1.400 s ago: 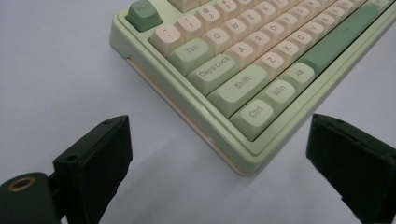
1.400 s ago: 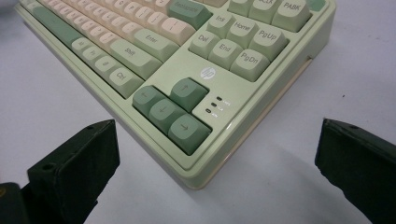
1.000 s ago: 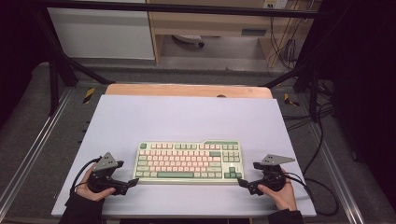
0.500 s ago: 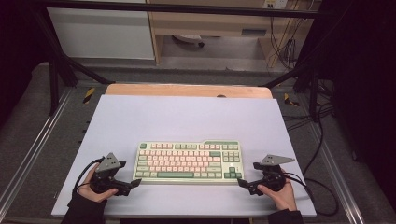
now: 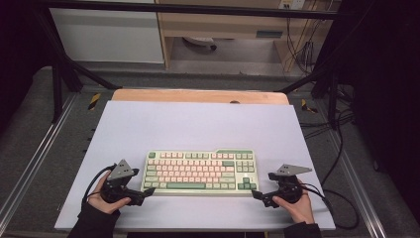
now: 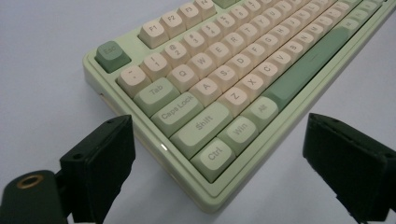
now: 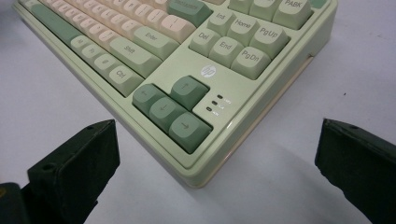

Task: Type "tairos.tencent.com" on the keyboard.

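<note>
A pale green keyboard [image 5: 198,172] with cream and green keys lies flat on the white table top, near its front edge. My left gripper [image 5: 146,192] is open at the keyboard's front left corner. In the left gripper view that corner with the Ctrl key [image 6: 212,156] sits between the two spread jaws of the left gripper [image 6: 219,140], touching neither. My right gripper [image 5: 256,195] is open at the front right corner. In the right gripper view the arrow keys [image 7: 170,109] lie between the wide-apart jaws of the right gripper [image 7: 217,137].
The white table top [image 5: 198,124] stretches behind the keyboard to a wooden strip [image 5: 198,95] at the far edge. Metal frame rails [image 5: 29,163] run along both sides. Cables [image 5: 341,198] trail off the right edge.
My left gripper has edged slightly right, closer to the keyboard's front left corner. The right gripper and the keyboard have stayed put.
</note>
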`<state>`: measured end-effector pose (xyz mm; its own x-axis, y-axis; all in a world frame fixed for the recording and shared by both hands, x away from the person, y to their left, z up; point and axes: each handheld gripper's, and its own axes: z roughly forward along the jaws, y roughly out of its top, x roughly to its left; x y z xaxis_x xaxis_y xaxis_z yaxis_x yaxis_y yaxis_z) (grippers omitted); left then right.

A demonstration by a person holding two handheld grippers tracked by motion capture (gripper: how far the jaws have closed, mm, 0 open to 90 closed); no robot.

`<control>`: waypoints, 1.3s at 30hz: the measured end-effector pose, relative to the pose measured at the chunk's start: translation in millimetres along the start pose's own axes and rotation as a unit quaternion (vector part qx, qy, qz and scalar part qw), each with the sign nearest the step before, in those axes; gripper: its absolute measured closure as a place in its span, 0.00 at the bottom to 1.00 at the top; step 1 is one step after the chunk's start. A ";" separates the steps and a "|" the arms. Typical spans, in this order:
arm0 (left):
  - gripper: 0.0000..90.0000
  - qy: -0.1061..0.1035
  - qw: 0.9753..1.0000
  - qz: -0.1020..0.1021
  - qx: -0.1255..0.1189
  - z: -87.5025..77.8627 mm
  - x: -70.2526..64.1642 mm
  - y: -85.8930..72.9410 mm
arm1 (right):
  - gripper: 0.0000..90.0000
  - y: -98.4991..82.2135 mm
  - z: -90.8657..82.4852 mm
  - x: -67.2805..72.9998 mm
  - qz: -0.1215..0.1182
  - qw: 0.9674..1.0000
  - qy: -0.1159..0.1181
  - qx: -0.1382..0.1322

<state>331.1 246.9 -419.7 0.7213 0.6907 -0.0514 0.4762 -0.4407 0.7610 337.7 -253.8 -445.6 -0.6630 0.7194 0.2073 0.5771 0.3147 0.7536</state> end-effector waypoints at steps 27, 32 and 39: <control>0.60 -0.016 1.000 0.006 -0.003 17.3 -13.9 34.0 | 0.00 0.1 -0.5 0.0 -0.002 1.000 -0.001 -0.001; 0.67 -0.017 1.000 0.010 0.002 21.5 -14.9 38.5 | 0.00 0.2 -0.3 0.3 -0.001 1.000 0.000 -0.001; 0.78 -0.015 1.000 0.009 0.008 29.7 -15.0 44.6 | 0.00 0.4 -1.1 0.3 -0.001 1.000 0.000 -0.001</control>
<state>356.6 199.8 -404.2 0.7436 0.6662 -0.0574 0.4717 -0.4617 0.7512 337.2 -254.1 -444.6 -0.6639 0.7188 0.2062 0.5754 0.3149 0.7548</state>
